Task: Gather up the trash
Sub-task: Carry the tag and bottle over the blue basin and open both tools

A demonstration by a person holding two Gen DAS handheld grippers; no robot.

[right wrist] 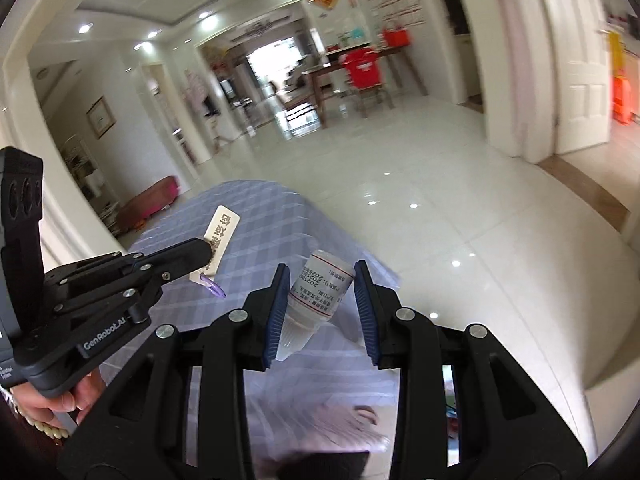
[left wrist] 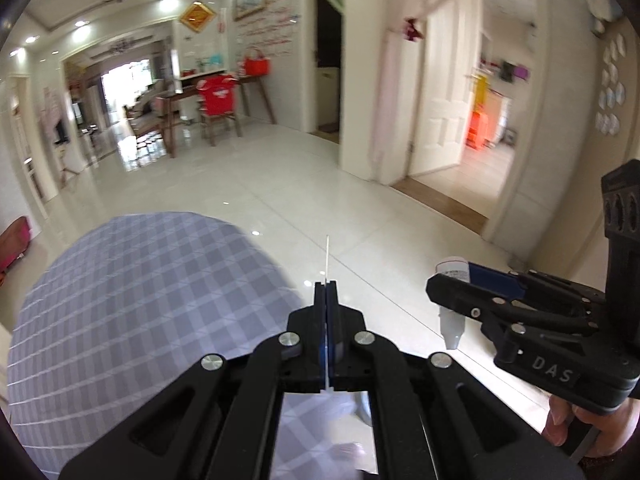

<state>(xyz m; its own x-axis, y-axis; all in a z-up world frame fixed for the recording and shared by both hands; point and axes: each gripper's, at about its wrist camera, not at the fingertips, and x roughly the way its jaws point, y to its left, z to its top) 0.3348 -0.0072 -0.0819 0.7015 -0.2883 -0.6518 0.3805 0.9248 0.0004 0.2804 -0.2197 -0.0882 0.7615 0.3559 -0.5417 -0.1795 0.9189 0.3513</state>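
Observation:
My left gripper (left wrist: 326, 285) is shut on a thin flat packet (left wrist: 327, 258), which shows edge-on as a white sliver in the left wrist view. The right wrist view shows the same cream packet (right wrist: 222, 236) with printed characters, sticking up from the left gripper (right wrist: 206, 255) over the table. My right gripper (right wrist: 322, 267) is shut on a small white labelled dropper bottle (right wrist: 320, 294), tilted with its nozzle pointing down. In the left wrist view the right gripper (left wrist: 452, 282) hovers at the right with the bottle (left wrist: 452, 322) hanging over the floor.
A round table with a lavender checked cloth (left wrist: 140, 300) lies below both grippers. Glossy white floor tiles (left wrist: 320, 184) stretch beyond it. At the back stand a wooden table and a chair draped with a red shirt (left wrist: 218, 96). Open doorways (left wrist: 472, 112) are on the right.

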